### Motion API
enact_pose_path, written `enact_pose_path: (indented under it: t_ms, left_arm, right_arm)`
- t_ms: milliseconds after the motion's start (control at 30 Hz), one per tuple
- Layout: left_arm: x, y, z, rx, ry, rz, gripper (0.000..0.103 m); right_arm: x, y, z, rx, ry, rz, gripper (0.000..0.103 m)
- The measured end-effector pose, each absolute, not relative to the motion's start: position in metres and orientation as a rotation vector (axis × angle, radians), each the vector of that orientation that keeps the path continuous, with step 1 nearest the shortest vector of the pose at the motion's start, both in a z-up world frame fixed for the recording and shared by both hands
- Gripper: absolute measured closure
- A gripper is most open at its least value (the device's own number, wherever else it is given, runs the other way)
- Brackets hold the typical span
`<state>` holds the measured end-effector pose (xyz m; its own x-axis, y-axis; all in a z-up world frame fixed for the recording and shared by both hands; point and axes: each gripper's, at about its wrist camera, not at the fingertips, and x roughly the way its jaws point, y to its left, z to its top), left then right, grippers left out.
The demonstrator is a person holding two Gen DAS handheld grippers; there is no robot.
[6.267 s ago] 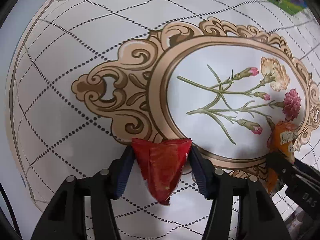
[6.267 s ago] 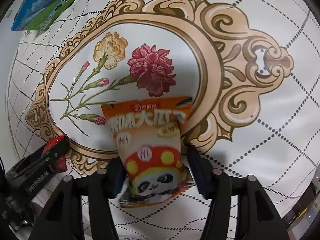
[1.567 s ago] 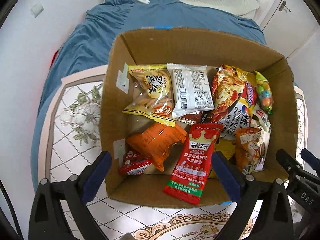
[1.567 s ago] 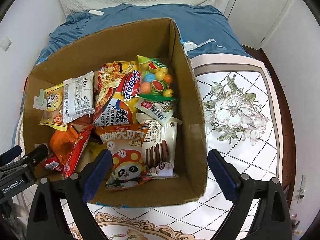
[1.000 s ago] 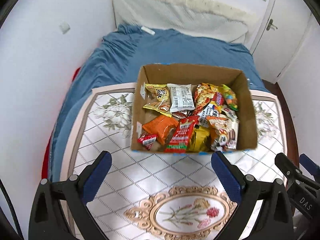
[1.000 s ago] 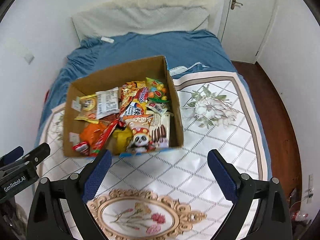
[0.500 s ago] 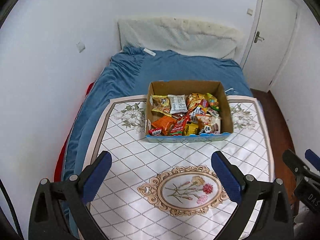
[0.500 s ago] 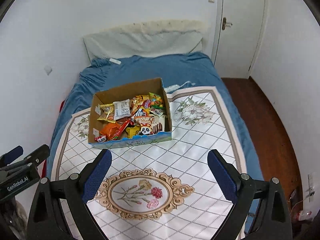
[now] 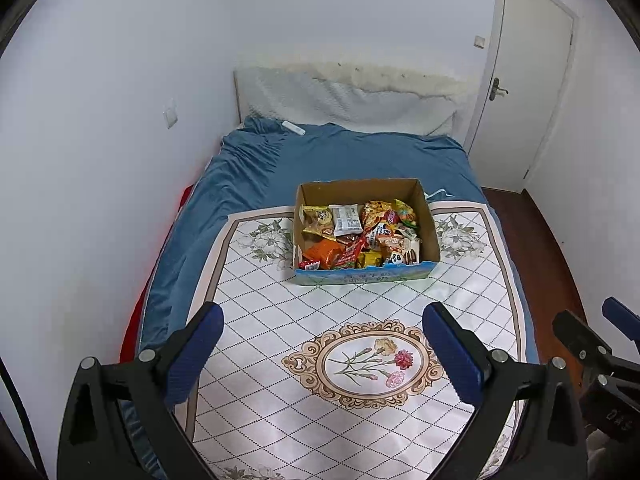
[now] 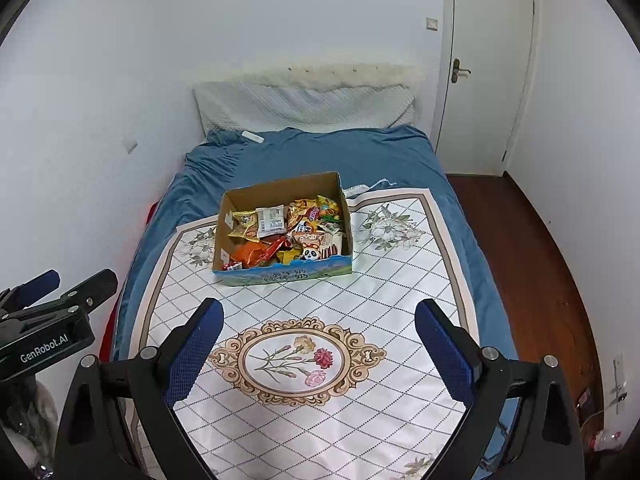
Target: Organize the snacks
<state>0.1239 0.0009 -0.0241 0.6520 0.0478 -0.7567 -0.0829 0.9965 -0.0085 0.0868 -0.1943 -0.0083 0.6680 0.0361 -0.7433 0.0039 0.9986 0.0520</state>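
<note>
Blue bed (image 9: 340, 152), patterned mat (image 9: 304, 304) — cardboard box (image 9: 430, 224) heaped with bright snack packets (image 9: 360, 236)

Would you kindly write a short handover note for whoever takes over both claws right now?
Left claw: open, empty, held back above the patterned mat.
Right claw: open, empty, likewise clear of everything.
Cardboard box sits on the mat's far end, on the bed, full of snack packets.
Done: no loose packet shows on the mat; all visible ones are boxed.
Left: apparently nothing to collect; check outside the views.
</note>
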Motion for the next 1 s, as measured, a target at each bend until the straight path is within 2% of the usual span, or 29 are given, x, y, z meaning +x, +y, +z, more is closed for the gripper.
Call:
enact_pose_path:
  t_ms: [133,633,1000]
  left_arm:
    - [0.126,-0.001,-0.026,-0.048,0.848,0.075,0.001]
    - [0.165,-0.014,-0.044,-0.027,0.827,0.1,0.0]
    - [0.191,-0.022,-0.053,-0.018,0.84,0.106,0.0]
  right_arm:
    - [0.084,-0.196,-0.006,0.045,0.826,0.005,0.001]
    - [0.138,-0.206,-0.013,0.013,0.758,-0.066,0.0]
    - [0.173,-0.21,-0.028,0.005,0.777,-0.073,0.0]
